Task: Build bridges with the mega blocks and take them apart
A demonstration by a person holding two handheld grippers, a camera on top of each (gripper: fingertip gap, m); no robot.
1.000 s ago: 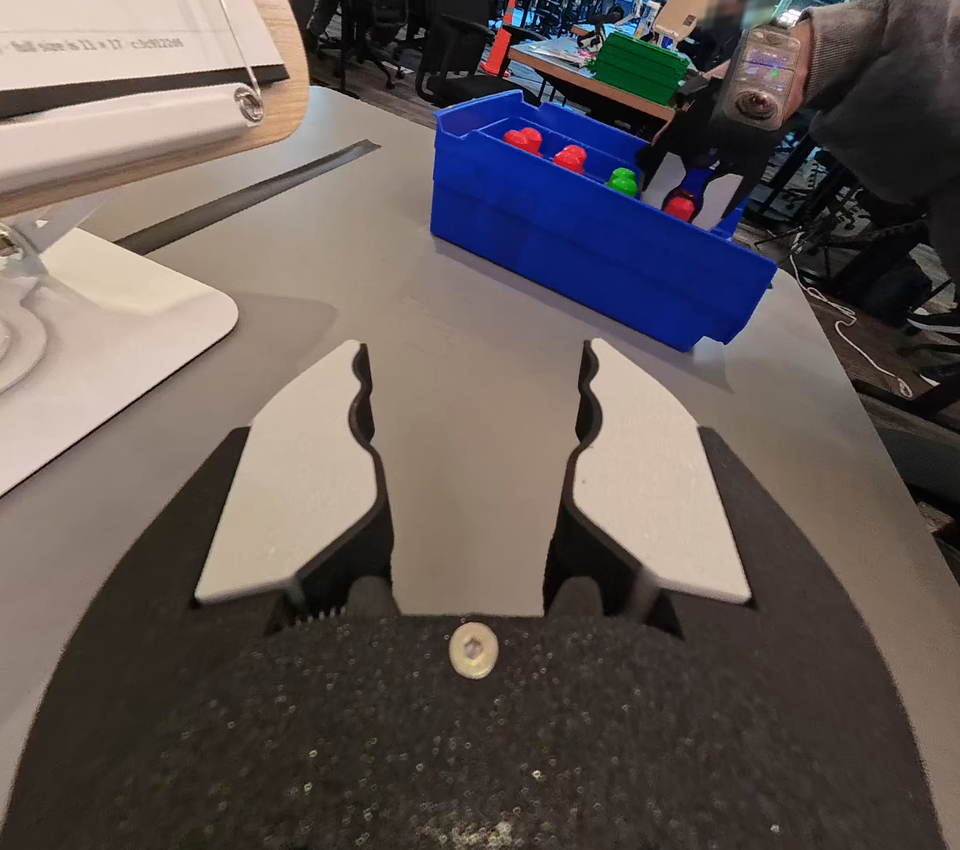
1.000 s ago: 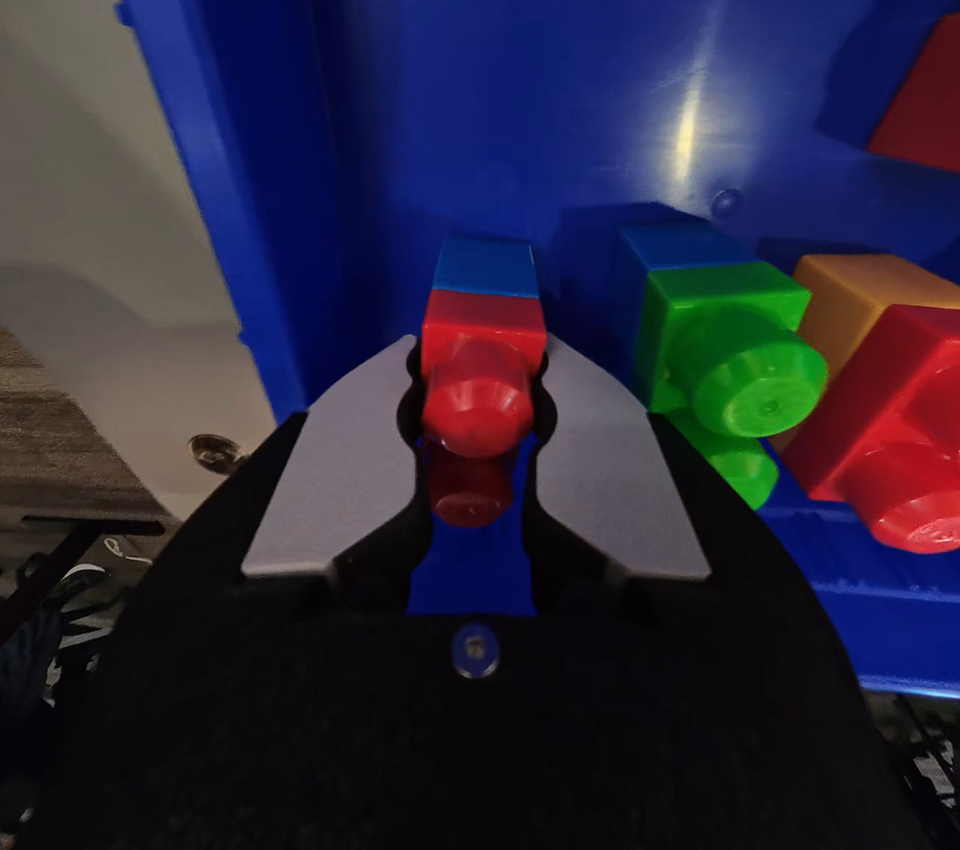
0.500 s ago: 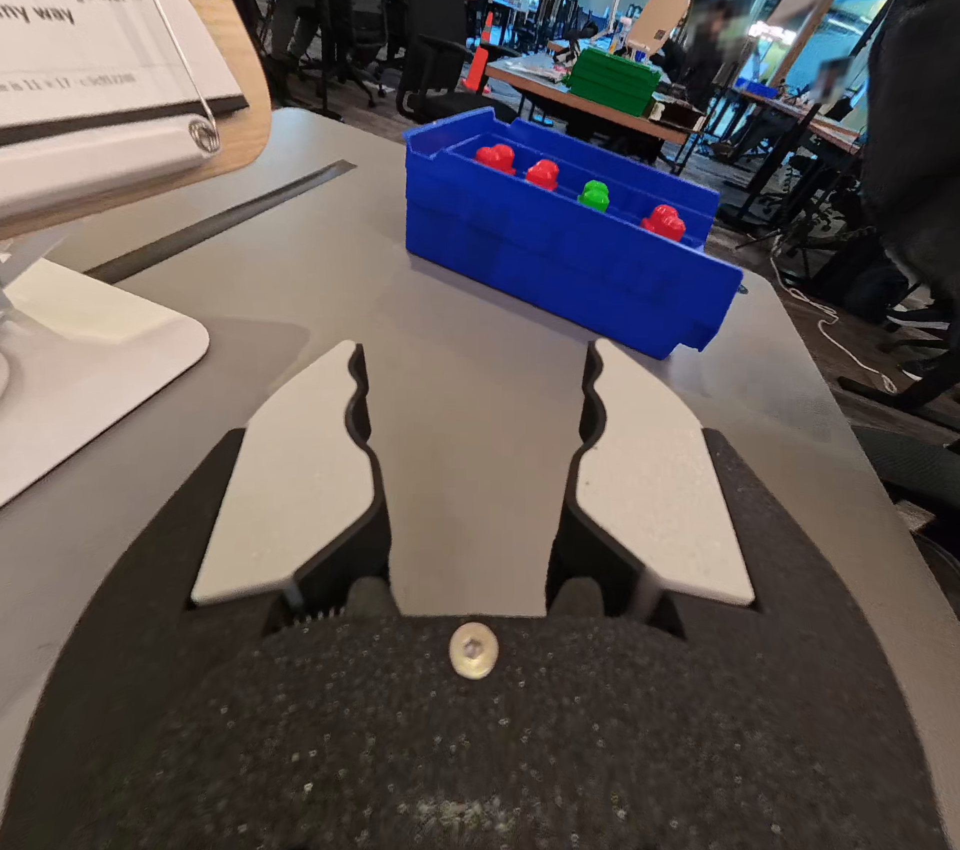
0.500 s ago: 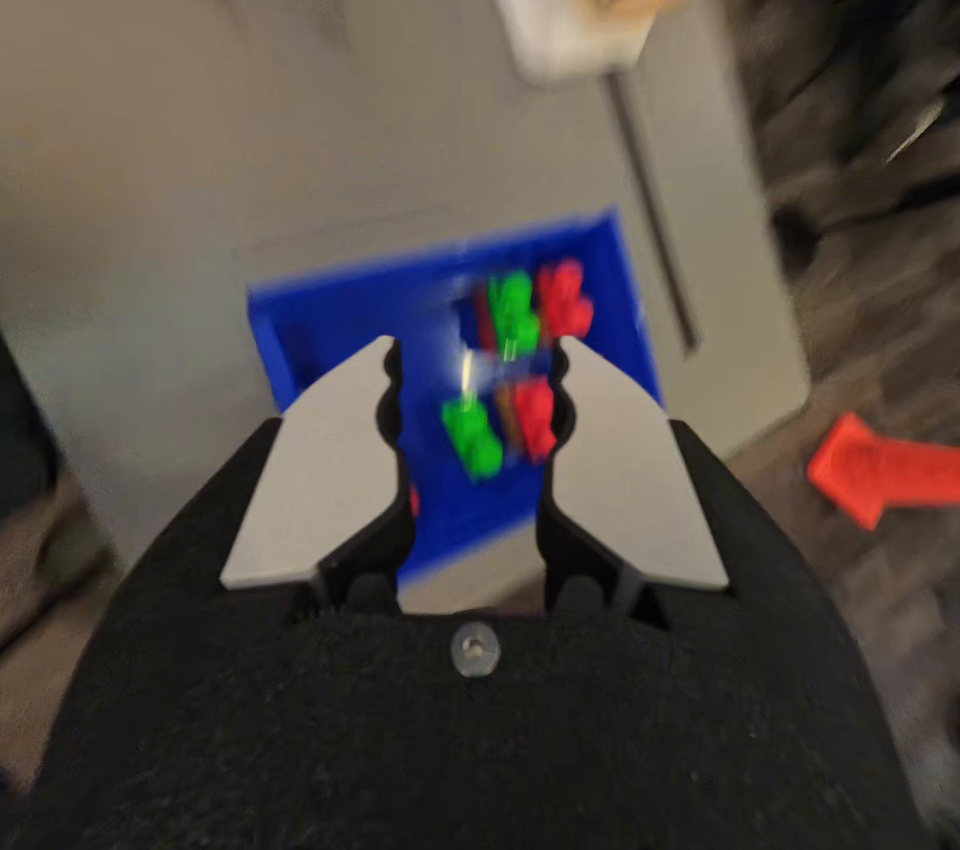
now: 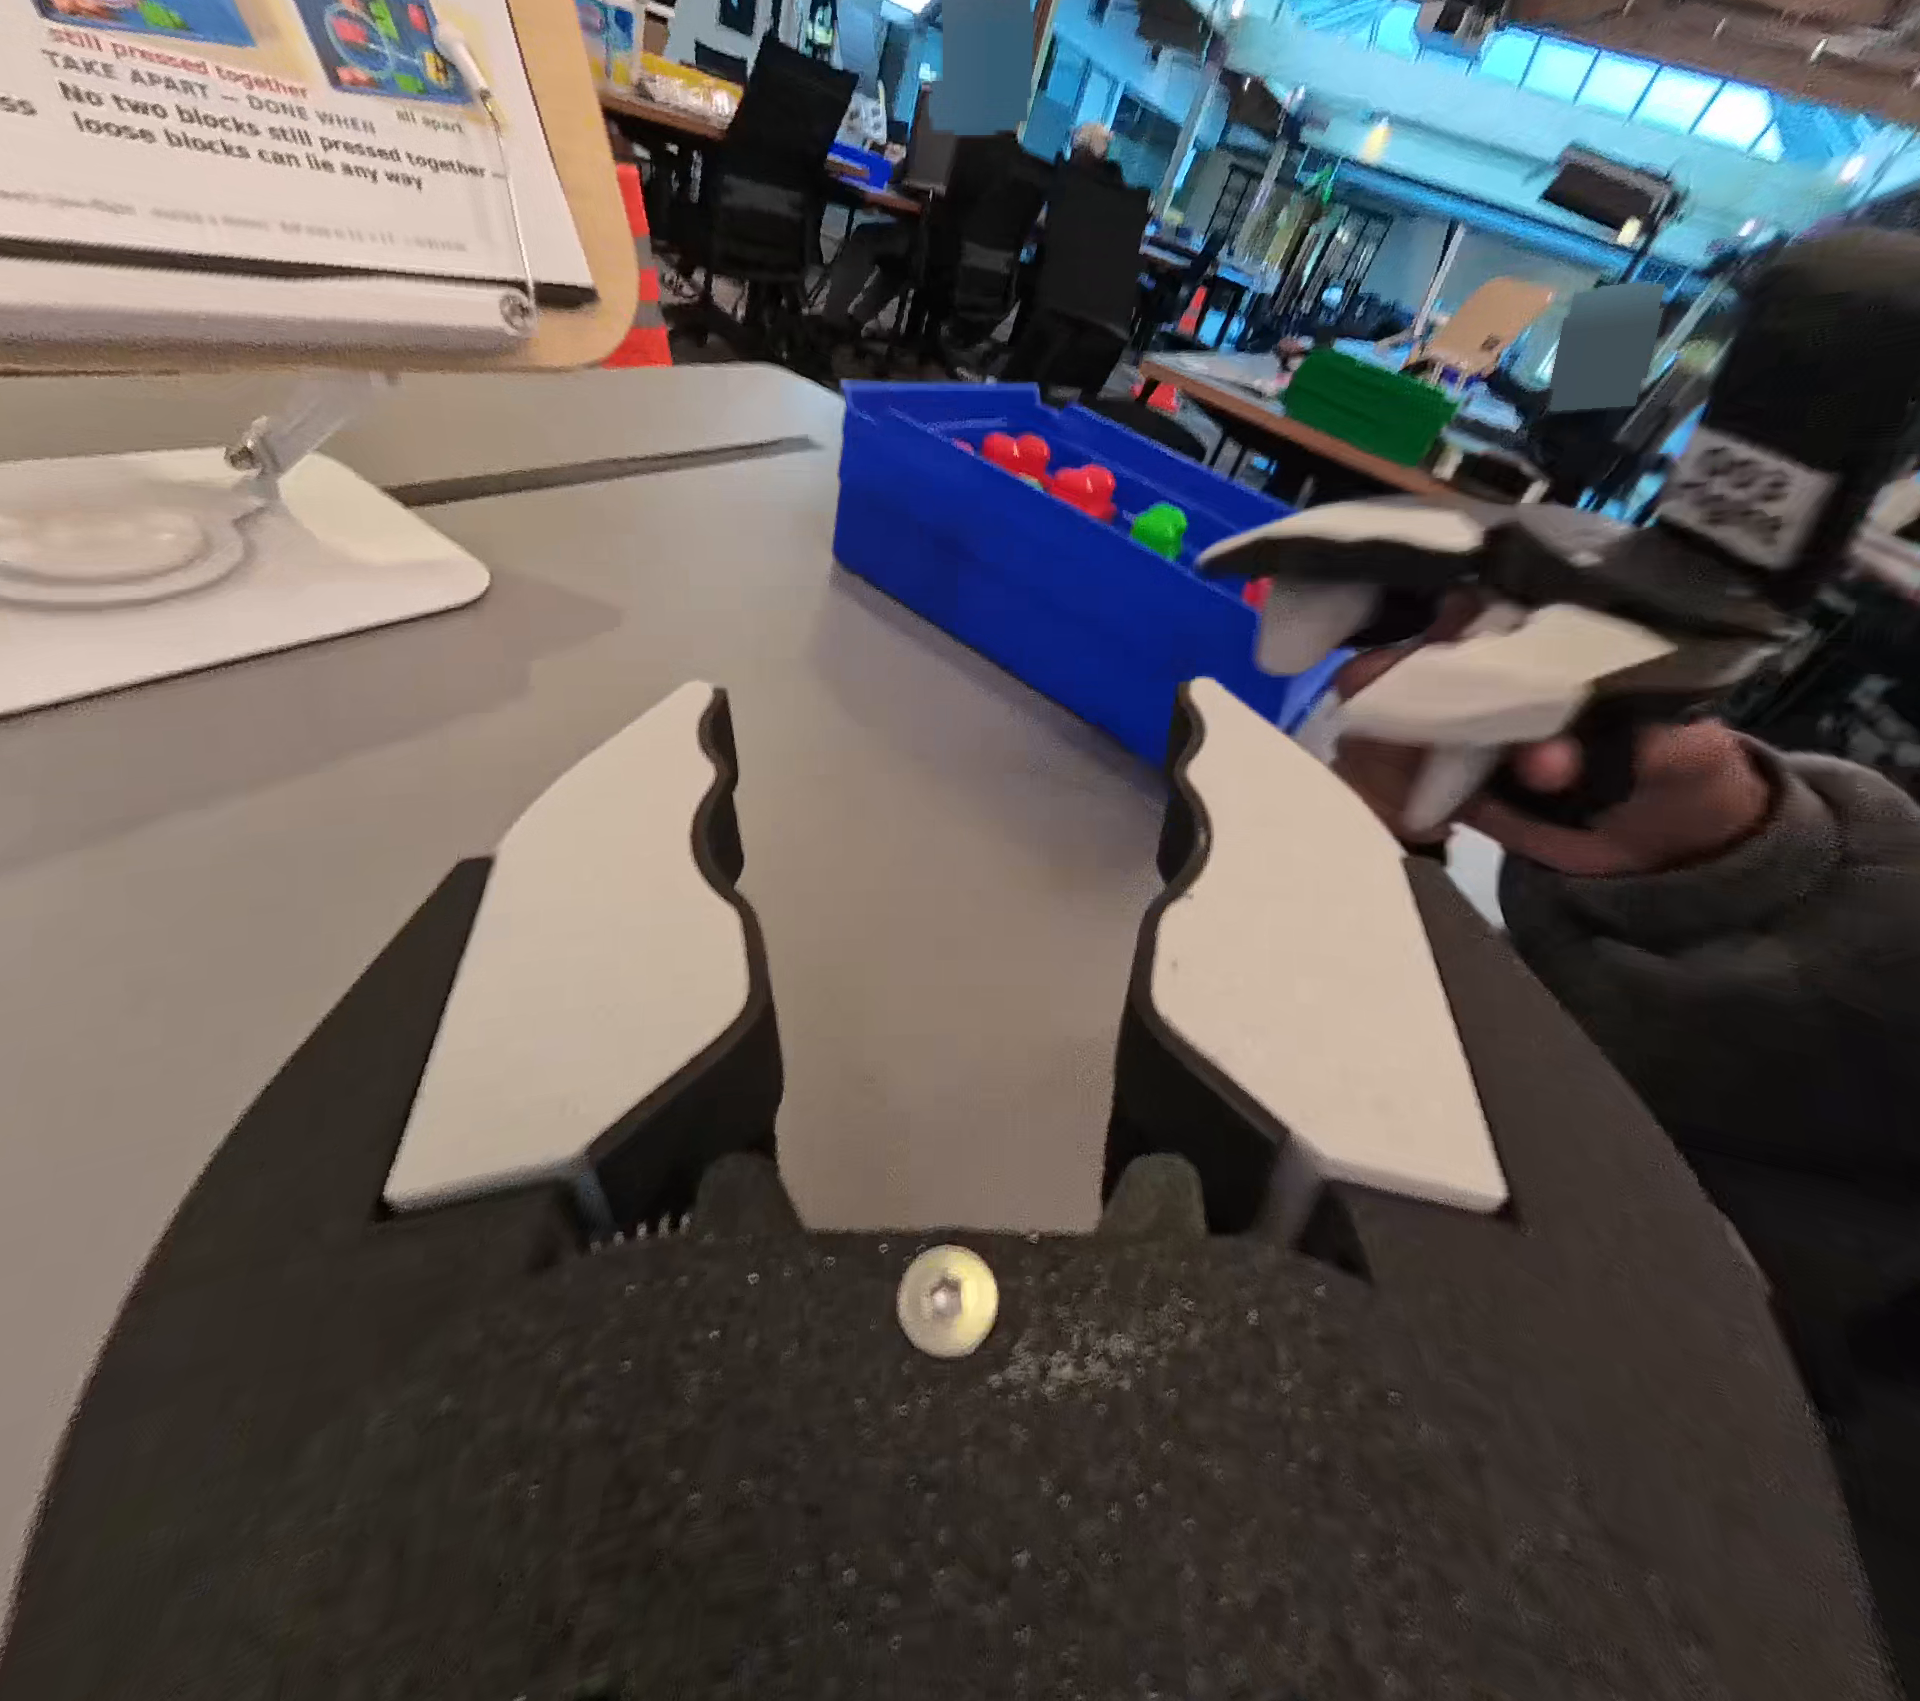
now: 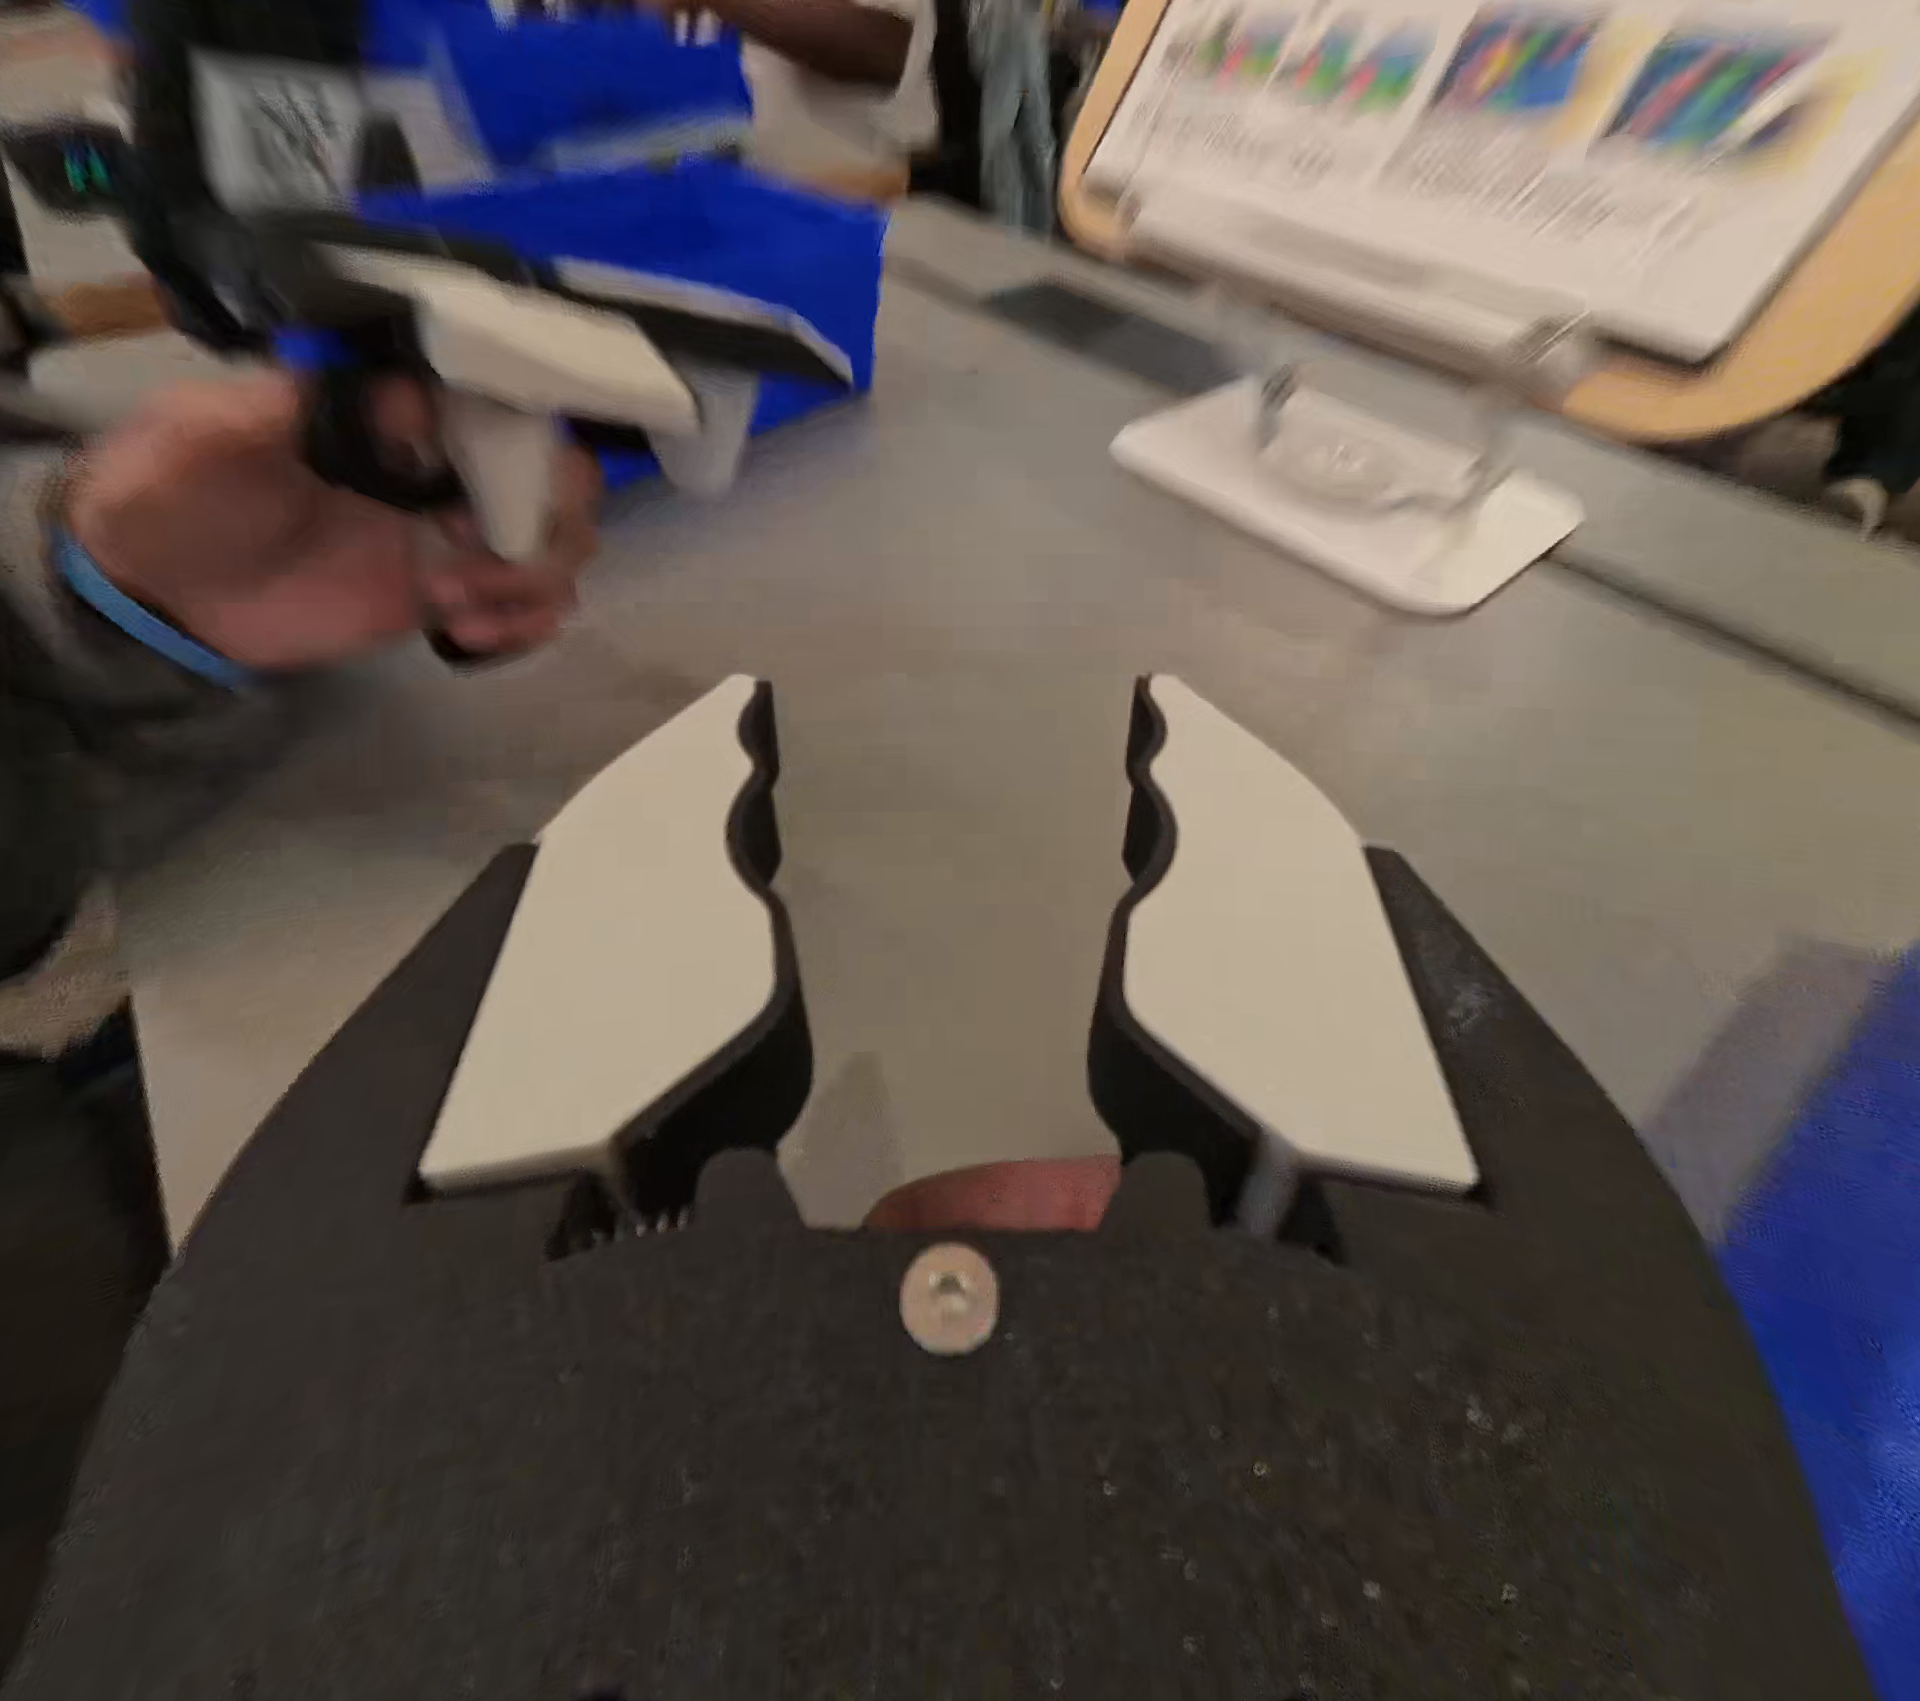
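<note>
While both grippers hang over bare table, nothing is in hand: I judge this a pause between steps, with a reach into the bin due next.

From the left wrist view, the left gripper [image 5: 951, 778] has its fingers spread wide with only grey table [image 5: 914, 976] between them. Ahead and to the right sits the blue bin [image 5: 997, 602], and the blocks are inside it: red blocks [image 5: 1049, 472] toward the far end, a green block [image 5: 1161, 527] nearer the right. Whether any are pressed together I cannot tell from here. The right gripper [image 5: 1242, 602] is seen side-on just this side of the bin's right end, held in a hand [image 5: 1621, 804]; its fingers look parted, nothing between them. An instruction board [image 5: 260, 62] on a white stand [image 5: 312, 571] rises at far left.

From the right wrist view (blurred by motion), the right gripper [image 6: 951, 752] is also wide and empty, pointing across the table [image 6: 935, 571] toward the board [image 6: 1507, 72] and its stand [image 6: 1351, 519]. The left gripper [image 6: 717, 394] shows at left, held in the other hand [image 6: 281, 539], with a blue bin [image 6: 665, 249] behind it. A blue patch [image 6: 1839, 1236] fills the lower right corner; likely another bin, though I cannot be sure.

Next, one gripper must turn toward the bin, come down over one block, line its fingers up with the block's flat sides and close, clear of the bin wall and neighbouring blocks.
</note>
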